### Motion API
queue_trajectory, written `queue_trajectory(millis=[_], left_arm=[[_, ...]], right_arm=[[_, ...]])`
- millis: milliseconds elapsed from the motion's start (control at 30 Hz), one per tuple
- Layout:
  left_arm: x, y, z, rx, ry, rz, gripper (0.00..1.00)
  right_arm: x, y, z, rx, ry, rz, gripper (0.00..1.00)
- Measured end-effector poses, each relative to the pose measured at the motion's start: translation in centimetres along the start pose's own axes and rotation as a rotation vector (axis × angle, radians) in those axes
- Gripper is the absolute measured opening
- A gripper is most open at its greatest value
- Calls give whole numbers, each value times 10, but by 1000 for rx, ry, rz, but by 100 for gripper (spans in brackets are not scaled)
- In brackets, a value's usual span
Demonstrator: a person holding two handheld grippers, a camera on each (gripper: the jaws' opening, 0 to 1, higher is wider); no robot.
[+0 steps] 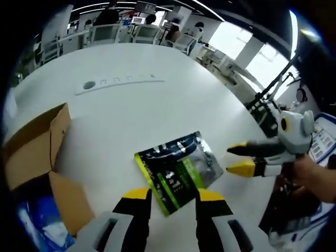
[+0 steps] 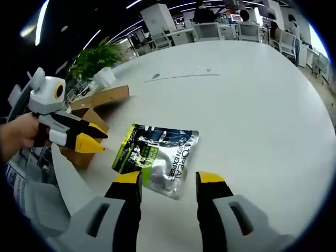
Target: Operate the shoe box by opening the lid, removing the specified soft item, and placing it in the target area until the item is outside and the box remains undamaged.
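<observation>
A black, green and silver soft pouch point(image 1: 179, 170) lies flat on the white table point(image 1: 131, 110), outside the cardboard shoe box point(image 1: 37, 149), whose flap stands open at the left. My left gripper point(image 1: 173, 195) is open just short of the pouch's near edge, holding nothing. The right gripper point(image 1: 242, 158) comes in from the right, open, its tips beside the pouch. In the right gripper view the pouch point(image 2: 156, 157) lies just ahead of my open right gripper point(image 2: 168, 178), with the left gripper point(image 2: 94, 137) at the left in front of the box point(image 2: 94, 105).
A flat strip point(image 1: 118, 84) with a round fitting lies on the far part of the table. Chairs and desks stand beyond the table's far edge. A green plant point(image 2: 97, 58) rises behind the box. A person's hand point(image 2: 18, 134) holds the left gripper.
</observation>
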State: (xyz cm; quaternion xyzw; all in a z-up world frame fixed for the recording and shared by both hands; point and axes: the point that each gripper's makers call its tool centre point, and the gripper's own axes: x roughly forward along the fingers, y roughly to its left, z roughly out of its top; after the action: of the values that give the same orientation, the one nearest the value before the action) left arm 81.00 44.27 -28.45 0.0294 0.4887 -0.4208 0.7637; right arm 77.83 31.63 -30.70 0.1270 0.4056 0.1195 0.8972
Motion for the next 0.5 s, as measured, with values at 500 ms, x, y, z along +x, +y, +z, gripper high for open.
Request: queue_trajectory(millis=[500], left_arm=[[-50,-19,-2,27,-79,-33,43]], right_arm=[[-42,29,5,-47,-33,3,48]])
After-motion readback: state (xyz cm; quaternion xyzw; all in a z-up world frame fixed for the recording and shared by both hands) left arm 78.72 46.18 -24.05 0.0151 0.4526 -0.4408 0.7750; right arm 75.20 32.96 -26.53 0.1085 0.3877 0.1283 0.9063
